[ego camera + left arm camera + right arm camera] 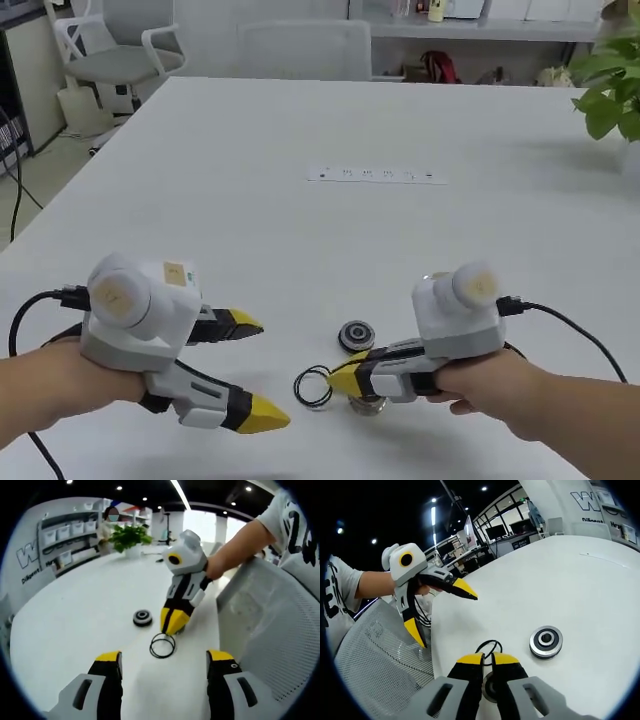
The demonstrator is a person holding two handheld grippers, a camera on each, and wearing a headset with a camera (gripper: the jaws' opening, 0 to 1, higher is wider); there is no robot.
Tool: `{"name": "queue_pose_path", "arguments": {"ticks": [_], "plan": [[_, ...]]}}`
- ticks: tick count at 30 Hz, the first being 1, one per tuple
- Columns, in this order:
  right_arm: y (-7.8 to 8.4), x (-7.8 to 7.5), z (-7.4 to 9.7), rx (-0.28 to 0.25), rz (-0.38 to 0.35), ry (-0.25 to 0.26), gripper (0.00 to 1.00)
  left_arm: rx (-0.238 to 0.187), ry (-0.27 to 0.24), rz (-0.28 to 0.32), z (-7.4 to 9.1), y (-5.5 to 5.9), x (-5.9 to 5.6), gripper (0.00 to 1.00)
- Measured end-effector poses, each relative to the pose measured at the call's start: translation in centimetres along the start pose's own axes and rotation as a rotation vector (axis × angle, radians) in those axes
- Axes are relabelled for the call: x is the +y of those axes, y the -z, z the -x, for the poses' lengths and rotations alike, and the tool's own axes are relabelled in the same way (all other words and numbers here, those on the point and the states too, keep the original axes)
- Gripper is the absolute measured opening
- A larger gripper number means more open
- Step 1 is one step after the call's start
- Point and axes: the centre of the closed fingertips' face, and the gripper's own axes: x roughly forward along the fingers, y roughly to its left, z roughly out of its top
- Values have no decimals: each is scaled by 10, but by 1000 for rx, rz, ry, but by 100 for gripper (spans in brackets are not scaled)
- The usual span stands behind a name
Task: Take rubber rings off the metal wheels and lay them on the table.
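white table (400, 120) | left gripper (268, 372) jaws wide, empty | right gripper (338, 380) low, pinched shut (over wheel (368, 405))

Grey hand-held grippers (262, 372) (335, 380), yellow-tipped, black cables (512, 305)

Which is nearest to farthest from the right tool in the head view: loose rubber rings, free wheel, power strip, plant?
1. Loose rubber rings, at the right tool's tips.
2. Free wheel, just beyond them.
3. Power strip, mid-table.
4. Plant, far right edge.

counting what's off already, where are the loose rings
In the head view the rings lie just left of the right gripper's tips, close to the wheel.
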Motion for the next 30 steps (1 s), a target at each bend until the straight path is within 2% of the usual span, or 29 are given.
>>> {"name": "queue_pose_path", "arguments": {"ticks": [10, 14, 24, 30], "plan": [[1, 2, 1, 15, 73, 16, 19, 9, 4, -4, -3, 0, 0, 69], [-3, 3, 4, -2, 78, 13, 23, 9, 4, -5, -3, -2, 1, 69], [-24, -4, 20, -68, 66, 32, 25, -8, -5, -6, -7, -13, 7, 68], [-29, -14, 32, -86, 66, 55, 26, -17, -15, -11, -11, -21, 15, 67]]}}
